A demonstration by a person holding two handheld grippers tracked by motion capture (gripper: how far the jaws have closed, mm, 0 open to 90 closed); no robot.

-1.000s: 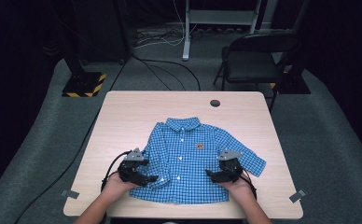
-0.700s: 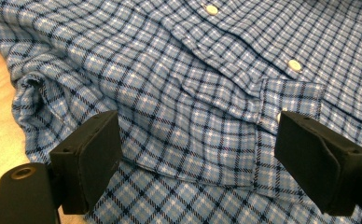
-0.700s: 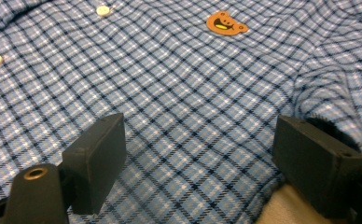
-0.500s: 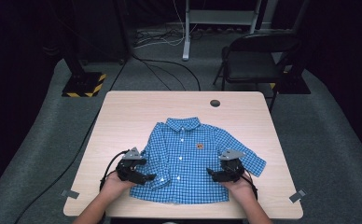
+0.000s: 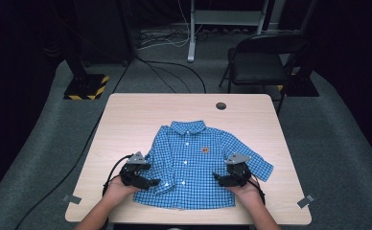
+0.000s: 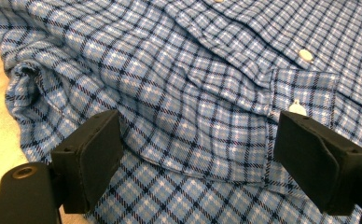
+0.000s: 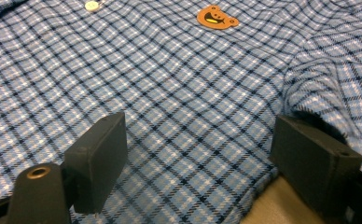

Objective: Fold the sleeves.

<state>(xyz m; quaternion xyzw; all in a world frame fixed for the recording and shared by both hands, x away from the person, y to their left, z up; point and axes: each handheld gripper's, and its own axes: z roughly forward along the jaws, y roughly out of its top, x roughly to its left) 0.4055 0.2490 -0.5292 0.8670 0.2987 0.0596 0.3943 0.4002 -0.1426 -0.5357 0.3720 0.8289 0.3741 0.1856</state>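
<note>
Here, a small blue checked shirt (image 5: 193,165) lies face up and buttoned on the wooden table (image 5: 141,115), its hem nearest the person. The left gripper (image 5: 148,182) sits at the folded-in sleeve, the right gripper (image 5: 221,178) at the opposite lower side; both stand with jaws spread wide, cloth beneath them but nothing pinched. Just ahead of the right tool sits an orange bear patch (image 7: 217,17). A clean fold likely calls for each tool to bite one layer at matching points, then lift evenly.
</note>
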